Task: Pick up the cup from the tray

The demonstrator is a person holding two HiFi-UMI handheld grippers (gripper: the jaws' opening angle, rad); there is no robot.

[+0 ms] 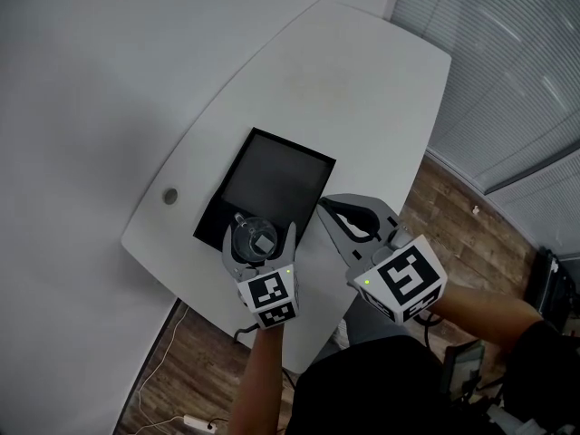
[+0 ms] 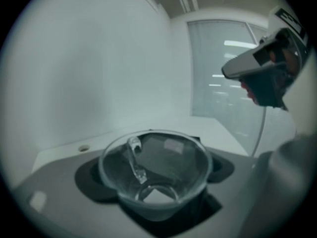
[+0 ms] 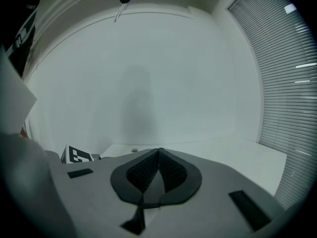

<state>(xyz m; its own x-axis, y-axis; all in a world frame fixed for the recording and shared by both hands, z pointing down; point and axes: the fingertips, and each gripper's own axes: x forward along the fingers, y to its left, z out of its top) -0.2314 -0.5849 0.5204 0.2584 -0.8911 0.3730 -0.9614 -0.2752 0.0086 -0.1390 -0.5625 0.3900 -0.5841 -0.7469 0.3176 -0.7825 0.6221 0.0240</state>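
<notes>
Left hand-held gripper [image 1: 260, 232]: I see it set wide around the cup, with the dark pads [image 2: 90, 181] against the glass on both sides, so it holds the cup.
Cup [image 2: 156, 170]: clear glass with a flared rim. It sits upright between the left jaws, and I look down into its open mouth. The handle [image 2: 133, 158] shows on the left part of the bowl.
Cup's place: over the near corner of the tray [image 1: 272, 175]. I cannot tell whether its base still touches the tray.
Tray: black and rectangular, lying at an angle on the counter [image 1: 344, 80] with the rest of its surface bare.
Right hand-held gripper [image 3: 158, 152]: jaws together with the ribbed pads meeting at the tips and nothing between them. From the head view it hangs just right of the tray, over the counter's near edge.
Marker cubes: one on each gripper, left [image 1: 272, 297] and right [image 1: 403, 284].
Counter: white, with a small round hole [image 1: 169, 196] left of the tray.
Surroundings: wood floor [image 1: 453, 198] and window blinds [image 1: 507, 62] to the right.
</notes>
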